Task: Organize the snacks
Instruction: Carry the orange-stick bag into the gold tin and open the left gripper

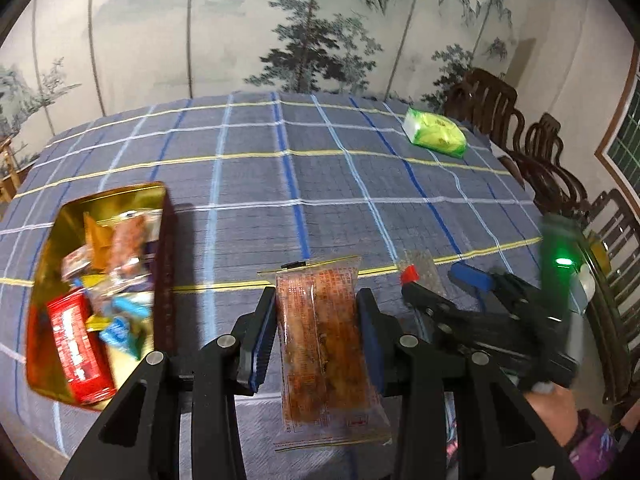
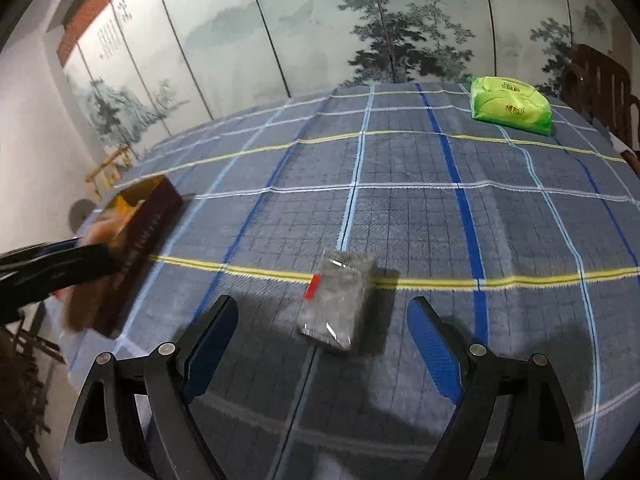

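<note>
My left gripper [image 1: 316,320] is shut on an orange-brown snack packet [image 1: 324,344], held lifted above the checked tablecloth. To its left sits the open gold tin [image 1: 160,192], with several wrapped snacks inside, among them a red packet [image 1: 78,354]. My right gripper [image 2: 320,320] stands open above the cloth, with a clear packet with a red tab [image 2: 338,300] lying on the table between and just beyond its fingers, untouched. In the left wrist view that clear packet [image 1: 416,270] lies beside the right gripper [image 1: 440,284]. In the right wrist view the left gripper's side is a blur at the left edge beside the tin [image 2: 148,216].
A green tissue pack [image 1: 434,132] [image 2: 510,106] lies at the far right of the table. Dark wooden chairs [image 1: 540,160] line the right side. A painted folding screen stands behind the table. A hand in a patterned sleeve [image 1: 580,428] holds the right gripper.
</note>
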